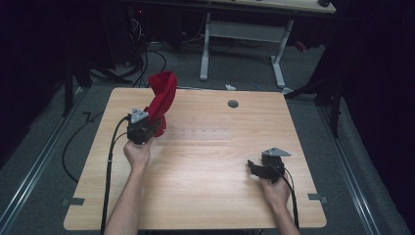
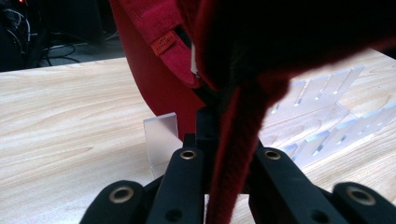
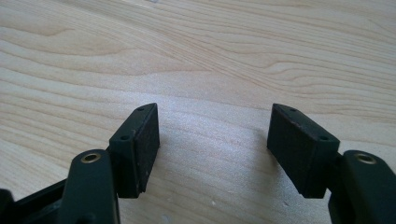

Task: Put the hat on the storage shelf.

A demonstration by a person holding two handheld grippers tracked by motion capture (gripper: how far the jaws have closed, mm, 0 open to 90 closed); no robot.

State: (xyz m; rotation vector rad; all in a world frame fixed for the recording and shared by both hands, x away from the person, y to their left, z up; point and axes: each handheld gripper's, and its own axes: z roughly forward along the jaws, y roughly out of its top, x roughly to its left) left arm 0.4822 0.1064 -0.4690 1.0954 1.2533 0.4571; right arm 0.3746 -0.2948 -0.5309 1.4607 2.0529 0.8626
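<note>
Above the wooden table point(image 1: 205, 161), left claw point(image 1: 147, 128) grips red cloth point(image 1: 163, 94); right claw point(image 1: 258, 169) gapes.

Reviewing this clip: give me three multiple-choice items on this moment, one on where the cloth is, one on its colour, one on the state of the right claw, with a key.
1. Where is the cloth?
A. Held up in the left claw
B. Flat at the table's near edge
C. Under the right claw

2. What colour is it?
A. Blue
B. Red
C. White

3. How does the right claw stand?
A. Shut on the cloth
B. Shut on nothing
C. Open, nothing between its jaws

Key: 1 A, the high view shows it rising from that claw over the table; 2 B, red in both views; 3 C, bare wood shows between its parted jaws.
</note>
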